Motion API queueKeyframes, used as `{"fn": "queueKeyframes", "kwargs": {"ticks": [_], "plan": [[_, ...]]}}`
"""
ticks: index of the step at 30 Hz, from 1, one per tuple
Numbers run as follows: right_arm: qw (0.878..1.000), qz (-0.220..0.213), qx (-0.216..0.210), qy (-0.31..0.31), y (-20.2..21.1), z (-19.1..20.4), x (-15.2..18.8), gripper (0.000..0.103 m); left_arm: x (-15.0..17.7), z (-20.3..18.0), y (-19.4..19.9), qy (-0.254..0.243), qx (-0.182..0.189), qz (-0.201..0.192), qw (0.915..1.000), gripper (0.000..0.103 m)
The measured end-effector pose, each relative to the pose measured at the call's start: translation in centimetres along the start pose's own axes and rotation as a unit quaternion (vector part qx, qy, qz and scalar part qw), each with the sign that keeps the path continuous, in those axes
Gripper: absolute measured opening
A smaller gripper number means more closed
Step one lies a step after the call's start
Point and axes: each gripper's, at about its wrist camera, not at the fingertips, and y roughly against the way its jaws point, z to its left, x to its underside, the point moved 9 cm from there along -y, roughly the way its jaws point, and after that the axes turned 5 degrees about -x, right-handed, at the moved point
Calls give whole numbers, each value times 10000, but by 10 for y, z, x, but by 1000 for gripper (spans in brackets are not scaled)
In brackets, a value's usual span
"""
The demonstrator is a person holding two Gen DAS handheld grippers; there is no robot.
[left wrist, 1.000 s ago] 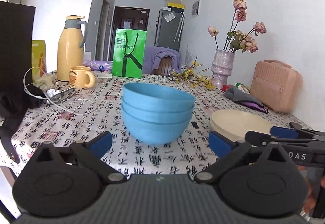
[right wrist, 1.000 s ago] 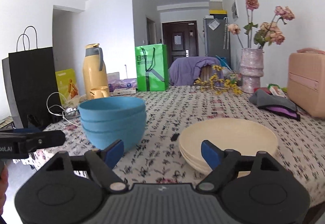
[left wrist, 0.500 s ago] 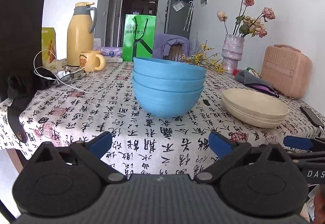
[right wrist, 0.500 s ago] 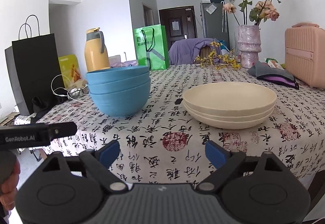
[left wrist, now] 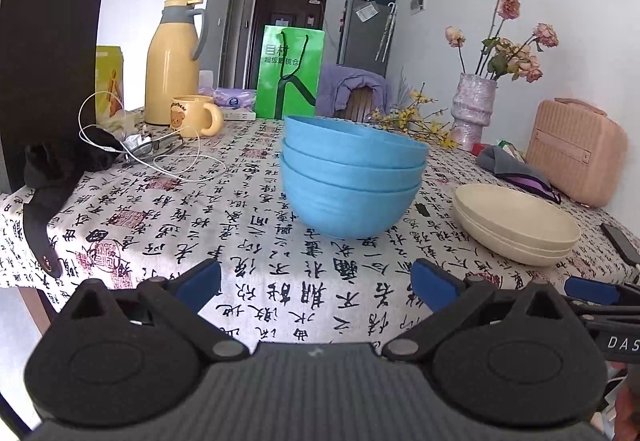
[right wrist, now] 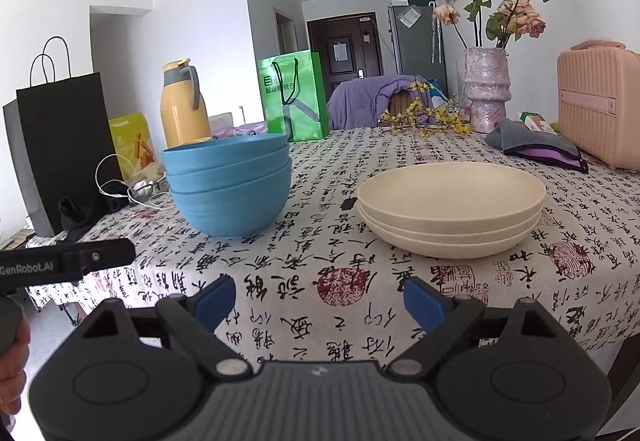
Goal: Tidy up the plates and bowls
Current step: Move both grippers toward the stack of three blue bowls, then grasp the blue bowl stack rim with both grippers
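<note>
Three blue bowls stacked mid-table; three cream plates stacked at their 3 o'clock, apart. Left gripper and right gripper both spread, empty, short of the table's near edge.

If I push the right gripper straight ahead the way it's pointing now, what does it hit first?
Probably the tablecloth: the right gripper, jaws open and empty, points slightly downward at the bare printed cloth in front of the cream plates. If it cleared the cloth, the plate stack's near left edge looks next, though depth is uncertain.
</note>
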Motion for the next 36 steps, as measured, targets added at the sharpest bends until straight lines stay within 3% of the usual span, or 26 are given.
{"fn": "queueKeyframes", "kwargs": {"ticks": [2, 6, 9, 17, 22, 26, 29, 34, 36], "plan": [[10000, -11, -42, -1, -5, 0, -6, 90, -10, 4, -3, 181, 68, 59, 9998, 103], [9994, -127, -276, -167, -16, 2, -35, 90, -51, 11, -4, 785, 587, -48, 9952, 103], [9977, -240, -510, -366, -28, 4, -66, 90, -80, 17, -20, 1037, 885, 175, 9905, 103], [9857, 254, -1347, -978, -94, 20, -127, 90, -131, 22, -84, 784, 755, 499, 9928, 100], [9770, 759, -1421, -1395, -143, 20, -130, 88, -127, 22, -131, 722, 844, 1102, 9877, 92], [9734, 1121, -1373, -1454, -171, 21, -120, 77, -110, 29, -160, 869, 841, 1575, 9801, 91], [9701, 1292, -1302, -1592, -185, 16, -111, 73, -98, 30, -171, 939, 909, 1850, 9740, 84], [9628, 1479, -1358, -1807, -195, 11, -94, 64, -84, 29, -176, 987, 979, 2024, 9694, 81], [9608, 1501, -1354, -1897, -197, 11, -89, 61, -78, 27, -177, 1047, 1033, 2047, 9677, 68]]}}
